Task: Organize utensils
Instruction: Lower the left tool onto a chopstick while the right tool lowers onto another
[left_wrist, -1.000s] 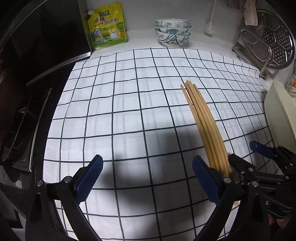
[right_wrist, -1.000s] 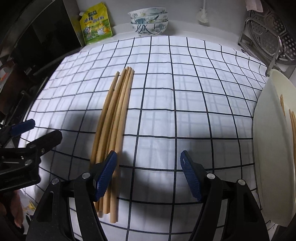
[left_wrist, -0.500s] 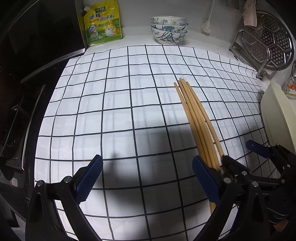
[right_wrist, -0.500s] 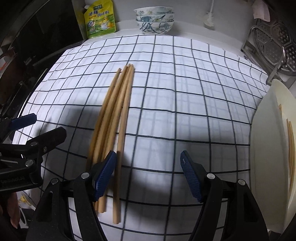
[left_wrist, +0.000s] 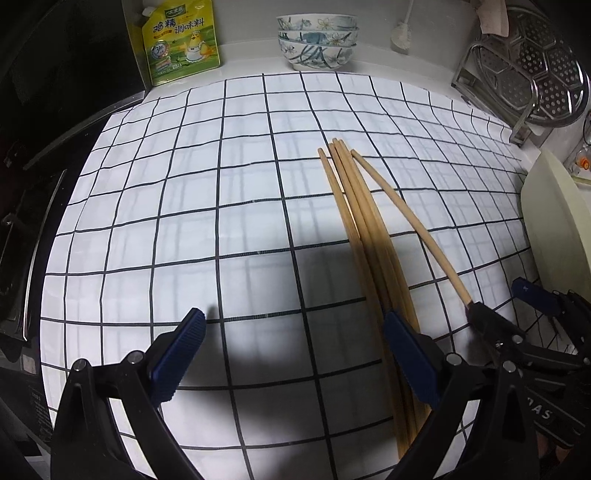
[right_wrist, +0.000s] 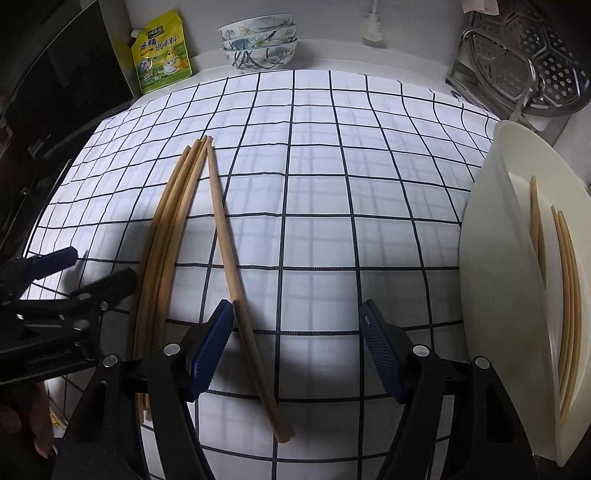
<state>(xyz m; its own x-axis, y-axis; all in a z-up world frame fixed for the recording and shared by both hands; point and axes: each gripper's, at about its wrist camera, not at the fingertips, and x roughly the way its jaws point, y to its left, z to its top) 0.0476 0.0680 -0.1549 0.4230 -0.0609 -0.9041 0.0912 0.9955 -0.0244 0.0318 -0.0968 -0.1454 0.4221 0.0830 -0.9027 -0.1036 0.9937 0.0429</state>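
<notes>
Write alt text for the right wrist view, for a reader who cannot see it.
The open right gripper hovers over a checked cloth, one wooden chopstick lying loose between its fingers, split from a chopstick bundle on the left. A cream tray on the right holds more chopsticks; stacked bowls and a yellow pouch stand behind.

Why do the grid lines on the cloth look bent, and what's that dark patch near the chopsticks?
Left wrist view: fisheye distortion bows the checked cloth lines outward; the dark patch is shadow falling across the bundled chopsticks. Right wrist view: same curvature, shadow lies under the open right hand-held gripper around the separated chopstick; the left hand-held gripper at the edge looks slightly blurred.
</notes>
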